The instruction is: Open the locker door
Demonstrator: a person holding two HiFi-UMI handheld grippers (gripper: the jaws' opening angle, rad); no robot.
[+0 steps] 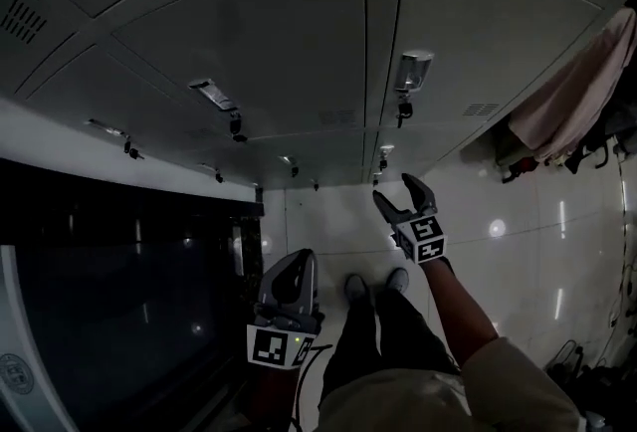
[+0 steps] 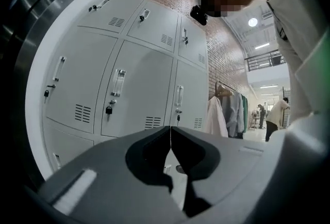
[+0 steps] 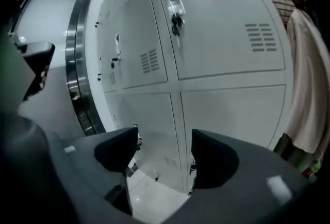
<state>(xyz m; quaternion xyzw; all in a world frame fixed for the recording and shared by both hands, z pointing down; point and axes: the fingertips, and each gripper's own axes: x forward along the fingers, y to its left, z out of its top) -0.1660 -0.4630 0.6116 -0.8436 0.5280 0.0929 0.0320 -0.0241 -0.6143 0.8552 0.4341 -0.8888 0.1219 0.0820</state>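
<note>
A wall of grey lockers (image 1: 299, 32) fills the top of the head view, and every door I see is closed. The nearest door (image 1: 478, 32) carries a clear handle (image 1: 411, 72) with a key below it. My right gripper (image 1: 396, 189) is held low in front of the lockers, apart from them, open and empty. In the right gripper view its jaws (image 3: 165, 148) frame the lower doors (image 3: 149, 130), with the handle (image 3: 174, 3) above. My left gripper (image 1: 297, 261) hangs lower at my left side, shut and empty. The left gripper (image 2: 170, 132) faces the lockers (image 2: 134, 94).
A rack of hanging clothes (image 1: 577, 102) stands right of the lockers, showing also as garments (image 2: 227, 109) and a pale garment (image 3: 309, 89). A dark glass panel in a steel frame (image 1: 109, 291) is at the left. My legs and shoes (image 1: 373, 286) stand on white floor tiles (image 1: 518, 241).
</note>
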